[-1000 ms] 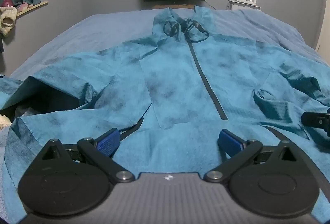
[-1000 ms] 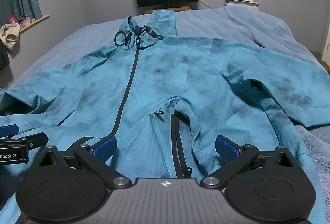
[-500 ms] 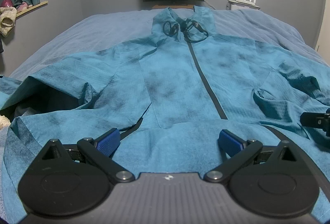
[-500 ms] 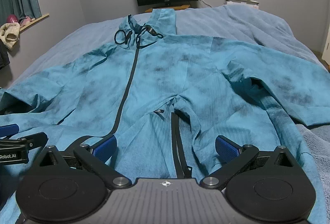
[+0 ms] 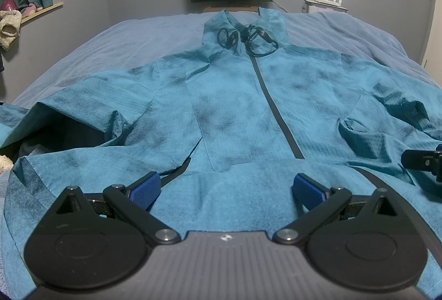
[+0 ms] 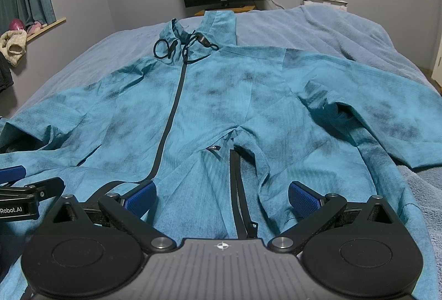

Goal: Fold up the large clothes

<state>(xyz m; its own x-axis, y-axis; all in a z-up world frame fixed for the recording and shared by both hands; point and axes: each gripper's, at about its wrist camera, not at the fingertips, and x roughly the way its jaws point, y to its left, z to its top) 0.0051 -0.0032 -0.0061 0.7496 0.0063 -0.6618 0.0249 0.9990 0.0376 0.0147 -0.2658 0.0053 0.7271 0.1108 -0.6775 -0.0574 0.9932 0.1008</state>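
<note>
I held both tools released, left tool (image 5: 225,188) and right tool (image 6: 222,196), over the jacket's (image 5: 234,112) near hem; bare bed (image 6: 331,32) lay beyond the collar

Teal zip jacket (image 5: 237,117) spread face-up

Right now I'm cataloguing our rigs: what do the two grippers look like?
Both match. The left gripper and right gripper have black linkage arms on round black discs, silver pivot pins, ribbed blue finger pads and a grey ribbed body with a small white emblem. The left gripper's side reads "Robot.AI" in the right wrist view.
</note>
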